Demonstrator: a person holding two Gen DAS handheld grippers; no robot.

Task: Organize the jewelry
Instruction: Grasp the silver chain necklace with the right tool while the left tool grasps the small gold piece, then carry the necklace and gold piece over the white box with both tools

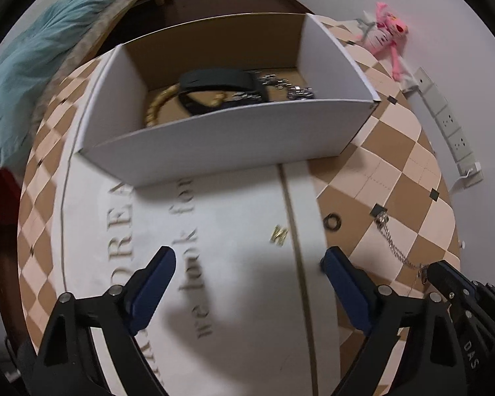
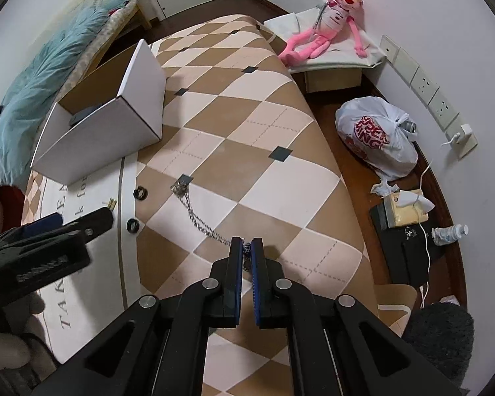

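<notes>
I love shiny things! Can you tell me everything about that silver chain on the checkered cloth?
The silver chain looks like metal, made of small linked loops. It lies stretched in a slanted line across the brown-and-cream checkered cloth, with a bunched clump at its far end beside a dark diamond patch. Its near end sits between the blue pads of the right claw, which is shut on it. A black ring lies nearby, not touching it.

box (image 1: 214, 151) on mat, behind earring (image 1: 278, 236) | rings (image 2: 140, 193) left of chain (image 2: 194, 213)
</notes>
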